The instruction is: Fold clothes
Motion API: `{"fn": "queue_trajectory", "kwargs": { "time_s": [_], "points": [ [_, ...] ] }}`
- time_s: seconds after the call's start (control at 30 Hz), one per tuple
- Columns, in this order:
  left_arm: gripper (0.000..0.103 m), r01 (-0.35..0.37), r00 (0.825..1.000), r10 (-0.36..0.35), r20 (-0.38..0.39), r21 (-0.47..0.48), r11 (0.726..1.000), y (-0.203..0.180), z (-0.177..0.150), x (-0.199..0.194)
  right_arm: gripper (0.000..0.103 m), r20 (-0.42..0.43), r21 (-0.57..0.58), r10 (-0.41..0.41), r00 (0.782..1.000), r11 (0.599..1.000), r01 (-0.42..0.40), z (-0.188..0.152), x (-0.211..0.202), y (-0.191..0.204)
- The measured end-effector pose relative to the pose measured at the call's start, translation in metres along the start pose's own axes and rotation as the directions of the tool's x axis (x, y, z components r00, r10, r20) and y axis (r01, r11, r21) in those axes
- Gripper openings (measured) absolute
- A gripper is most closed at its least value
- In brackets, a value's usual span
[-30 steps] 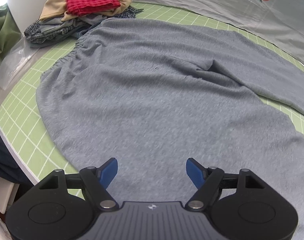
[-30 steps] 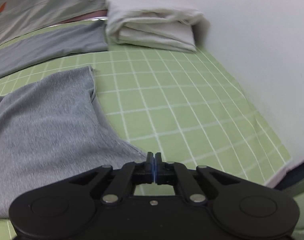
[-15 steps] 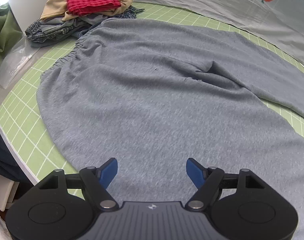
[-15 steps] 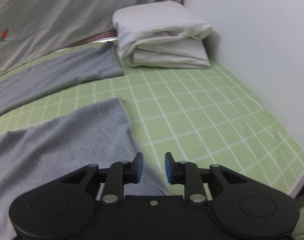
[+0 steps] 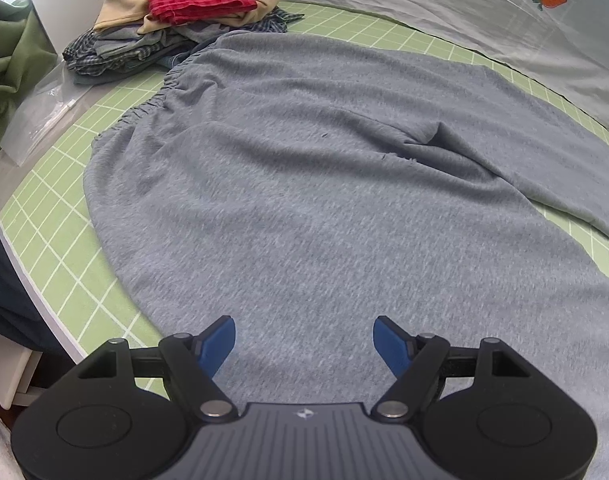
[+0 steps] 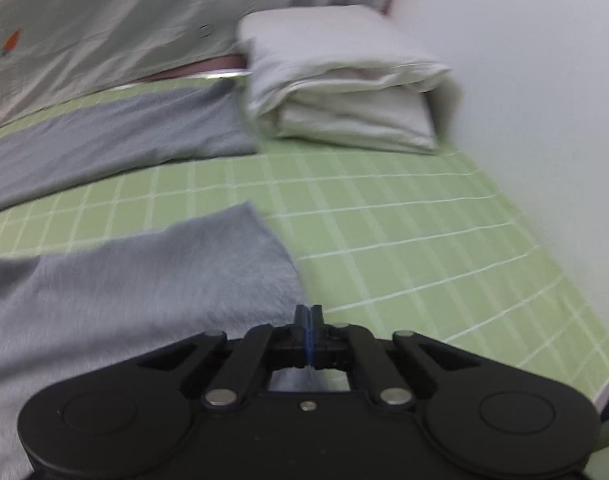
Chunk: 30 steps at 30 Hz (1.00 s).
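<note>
The big grey pants [image 5: 304, 184] lie spread flat on the green checked mat [image 5: 52, 268] — soft and fuzzy, with a bunched waistband. The left gripper [image 5: 304, 344] hangs wide open above them. The right gripper [image 6: 309, 320] is pinched closed at a leg's hem — maybe gripping it; too blurry to tell.

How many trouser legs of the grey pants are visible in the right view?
2: one leg lies just ahead of the right gripper, the other farther back, its end beside the folded white bedding.
</note>
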<state>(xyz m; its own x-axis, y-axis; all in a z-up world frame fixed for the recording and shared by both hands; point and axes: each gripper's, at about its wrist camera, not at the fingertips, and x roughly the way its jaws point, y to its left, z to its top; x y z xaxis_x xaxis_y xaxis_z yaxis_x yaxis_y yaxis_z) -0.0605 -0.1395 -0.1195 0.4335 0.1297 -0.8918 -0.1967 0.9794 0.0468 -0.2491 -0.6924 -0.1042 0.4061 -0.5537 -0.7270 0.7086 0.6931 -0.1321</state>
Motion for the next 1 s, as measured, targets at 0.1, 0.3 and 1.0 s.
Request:
{"fn": "queue_trajectory", "kwargs": {
  "time_s": [0.1,0.3,1.0],
  "points": [
    [0.077,-0.001,1.0,0.001,-0.009,-0.007,1.0,0.0,0.0,0.002,0.006,-0.024,0.055,0.028,0.999,0.998,-0.027,0.001,0.007,-0.015],
    [0.077,0.001,1.0,-0.001,-0.008,-0.003,1.0,0.002,0.004,0.004,0.057,-0.05,0.085,0.084,0.995,0.993,-0.079,-0.007,0.011,-0.018],
    [0.077,-0.081,0.996,0.084,0.008,-0.189,0.979,0.063,0.031,0.009,0.058,-0.114,0.208,-0.119,0.986,0.968,0.141,-0.006,0.025,-0.051]
  ]
}}
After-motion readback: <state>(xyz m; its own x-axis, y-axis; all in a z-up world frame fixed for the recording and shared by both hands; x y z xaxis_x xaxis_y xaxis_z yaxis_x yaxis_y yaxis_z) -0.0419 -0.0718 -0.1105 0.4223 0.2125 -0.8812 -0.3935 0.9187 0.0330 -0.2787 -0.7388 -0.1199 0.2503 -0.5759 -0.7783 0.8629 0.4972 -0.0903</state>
